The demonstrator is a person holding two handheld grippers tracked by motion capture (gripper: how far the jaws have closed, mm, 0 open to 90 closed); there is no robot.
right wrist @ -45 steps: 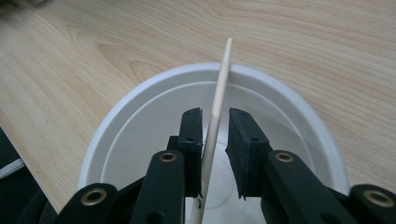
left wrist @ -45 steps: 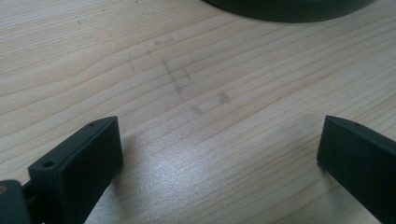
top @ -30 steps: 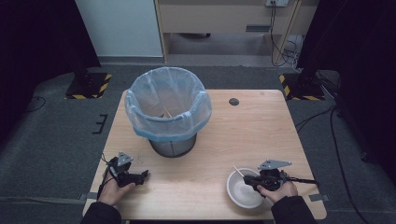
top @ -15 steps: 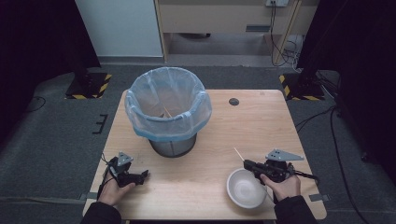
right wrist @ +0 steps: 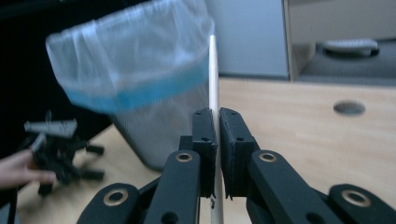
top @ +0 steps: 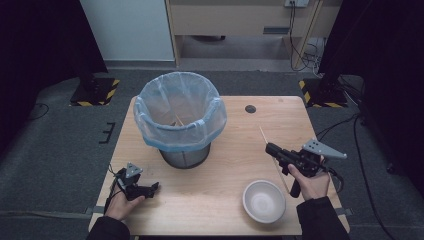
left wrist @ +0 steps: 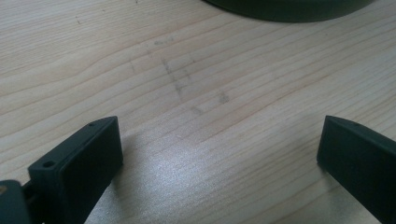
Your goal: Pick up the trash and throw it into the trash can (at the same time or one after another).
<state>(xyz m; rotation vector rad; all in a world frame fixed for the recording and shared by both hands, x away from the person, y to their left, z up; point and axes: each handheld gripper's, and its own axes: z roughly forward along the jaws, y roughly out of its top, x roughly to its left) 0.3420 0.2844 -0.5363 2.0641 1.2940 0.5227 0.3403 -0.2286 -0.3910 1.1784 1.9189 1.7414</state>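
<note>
Right gripper view: the right gripper (right wrist: 215,116) has its jaws clamped on a thin wooden stick (right wrist: 213,70), which stands out above and below the pads. Ahead and to its left stands the lined waste bin (right wrist: 140,88). The left gripper (left wrist: 219,154) rests on the table (left wrist: 196,70), jaws spread wide with nothing between them.

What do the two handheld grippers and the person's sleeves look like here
Both are black. The right gripper has two flat rectangular jaws with small screw holes, on linkage arms with brass-coloured pivots, and a grey three-cornered plate on top. The left gripper has blocky black jaws, its own grey plate and a thin black cable. The sleeves are dark.
</note>
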